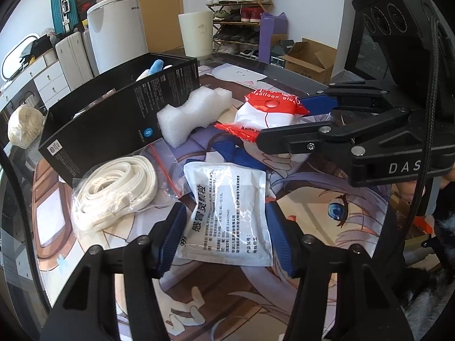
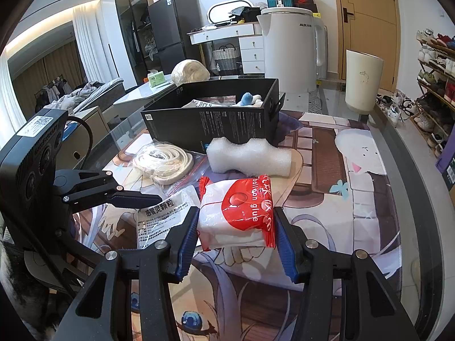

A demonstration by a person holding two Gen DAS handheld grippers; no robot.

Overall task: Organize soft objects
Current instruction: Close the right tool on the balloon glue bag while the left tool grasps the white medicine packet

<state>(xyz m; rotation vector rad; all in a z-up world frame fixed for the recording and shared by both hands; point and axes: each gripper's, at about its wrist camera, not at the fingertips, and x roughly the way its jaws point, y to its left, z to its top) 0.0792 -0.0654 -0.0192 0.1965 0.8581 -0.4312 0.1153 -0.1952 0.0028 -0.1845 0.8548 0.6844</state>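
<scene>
Right now the left gripper [image 1: 224,224] has its blue pads pinching the white medicine sachet [image 1: 227,210], near the front edge of the printed mat [image 2: 355,199]. Right gripper [image 2: 236,238] clamps the red-and-white balloon glue pack [image 2: 241,210], mid-mat. Foam block [image 2: 250,156] and bagged white strap [image 2: 165,162] lie just before the black box [image 2: 213,119] at the mat's far edge.

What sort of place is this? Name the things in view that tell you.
Most likely a lived-in home, around a table near the door: a shoe rack, a fridge, suitcases and a white dresser.
</scene>
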